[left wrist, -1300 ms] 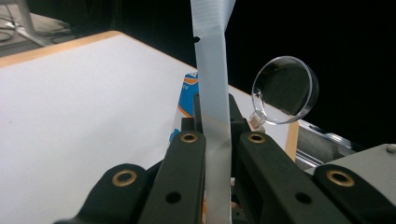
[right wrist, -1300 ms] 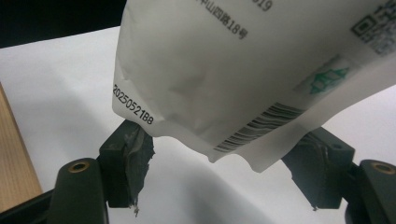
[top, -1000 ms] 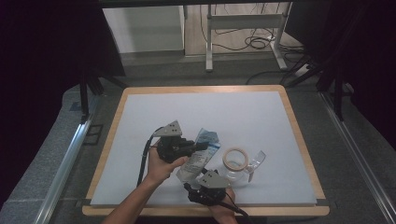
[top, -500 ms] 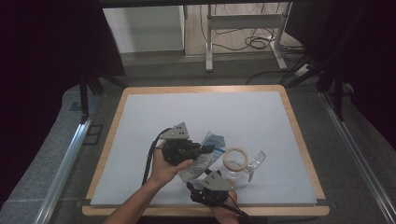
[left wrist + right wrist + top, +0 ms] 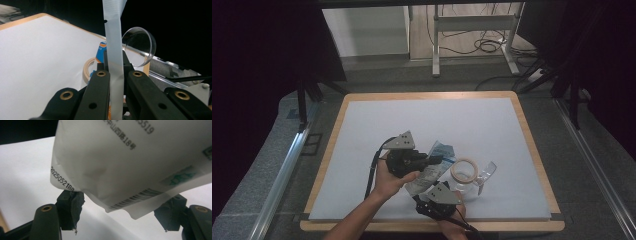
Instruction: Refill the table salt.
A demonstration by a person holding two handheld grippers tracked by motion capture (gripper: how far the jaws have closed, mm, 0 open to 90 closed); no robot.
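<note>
A white packet [image 5: 430,169] with blue and orange print lies near the front of the white table mat [image 5: 377,125]. My left gripper [image 5: 438,159] comes at it from the left and is shut on its flat sealed edge [image 5: 113,42], which stands up between the jaws. My right gripper [image 5: 432,189] sits just in front of the packet, near the table's front edge. In the right gripper view its jaws stand wide open [image 5: 120,208], with the packet's printed lower corner [image 5: 130,170] hanging over the gap, touching neither pad as far as I can tell.
A ring of beige tape [image 5: 464,170] lies just right of the packet, with a clear plastic dish [image 5: 485,174] beside it. That round dish [image 5: 140,46] and the tape ring [image 5: 87,70] also show beyond the left jaws. The wooden table rim [image 5: 532,150] frames the mat.
My left gripper has shifted a little to the right, toward the tape ring, with the packet's edge in it. The right gripper has hardly moved.
</note>
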